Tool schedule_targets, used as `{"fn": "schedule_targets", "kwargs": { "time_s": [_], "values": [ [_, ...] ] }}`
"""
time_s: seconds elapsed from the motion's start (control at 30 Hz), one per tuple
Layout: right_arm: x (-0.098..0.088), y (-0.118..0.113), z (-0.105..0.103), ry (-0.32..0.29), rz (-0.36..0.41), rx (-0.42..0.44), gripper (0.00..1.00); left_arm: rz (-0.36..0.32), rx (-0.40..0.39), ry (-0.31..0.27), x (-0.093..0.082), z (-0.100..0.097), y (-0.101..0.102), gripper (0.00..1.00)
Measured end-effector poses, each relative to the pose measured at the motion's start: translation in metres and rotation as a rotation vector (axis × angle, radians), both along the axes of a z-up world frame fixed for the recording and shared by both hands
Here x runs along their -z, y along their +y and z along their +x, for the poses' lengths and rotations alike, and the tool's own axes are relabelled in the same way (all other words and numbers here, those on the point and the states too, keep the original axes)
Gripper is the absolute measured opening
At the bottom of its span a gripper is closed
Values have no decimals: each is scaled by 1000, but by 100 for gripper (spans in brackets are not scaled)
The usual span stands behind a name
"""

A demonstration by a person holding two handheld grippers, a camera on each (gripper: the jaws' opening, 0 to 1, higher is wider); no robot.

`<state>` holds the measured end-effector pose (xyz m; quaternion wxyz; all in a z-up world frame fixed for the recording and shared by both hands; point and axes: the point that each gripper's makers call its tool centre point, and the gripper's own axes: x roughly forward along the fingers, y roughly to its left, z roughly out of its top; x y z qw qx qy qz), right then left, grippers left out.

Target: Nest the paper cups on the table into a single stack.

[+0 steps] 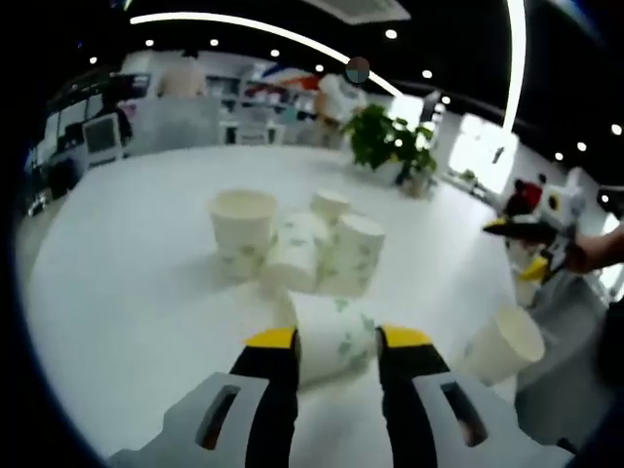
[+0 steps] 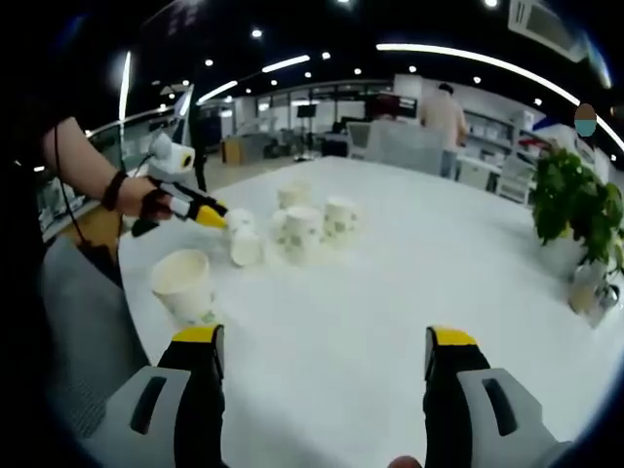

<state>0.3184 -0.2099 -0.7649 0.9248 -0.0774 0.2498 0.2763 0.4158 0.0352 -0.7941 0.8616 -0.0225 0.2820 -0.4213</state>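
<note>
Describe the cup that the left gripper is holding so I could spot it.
On the white table, nearer than the cluster of cups, one paper cup lies between the left gripper tips. Unlike its standing neighbours, it lies on its side, clamped.

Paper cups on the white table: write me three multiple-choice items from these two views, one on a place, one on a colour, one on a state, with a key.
1. Where does the potted plant stand?
A. on the white table
B. on the floor
C. on a shelf

2. What colour are the tips of the right tongs?
A. red
B. yellow
C. blue

3. What state are the left tongs in?
A. open with nothing between them
B. shut on a paper cup
C. shut on a leaf

Key: 1 A, the plant's pot rests on the tabletop near its far edge. 2 B, both tips show yellow above dark jaws. 3 B, the cup with the green print sits pinched between the two jaws, lying on its side, in the left gripper view.
</note>
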Motion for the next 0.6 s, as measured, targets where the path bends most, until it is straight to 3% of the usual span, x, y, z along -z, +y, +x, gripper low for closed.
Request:
{"fn": "schedule_targets", "kwargs": {
  "time_s": [0.3, 0.43, 0.6],
  "values": [
    [-1, 1, 2, 0, -5, -14, 82, -62, 3, 39, 0, -8, -3, 19],
    [-1, 2, 3, -1, -5, -22, 82, -75, 14, 30, -3, -12, -5, 9],
    [-2, 4, 5, -2, -7, -29, 82, -122, -12, 83, -1, -12, -7, 8]
  ]
}}
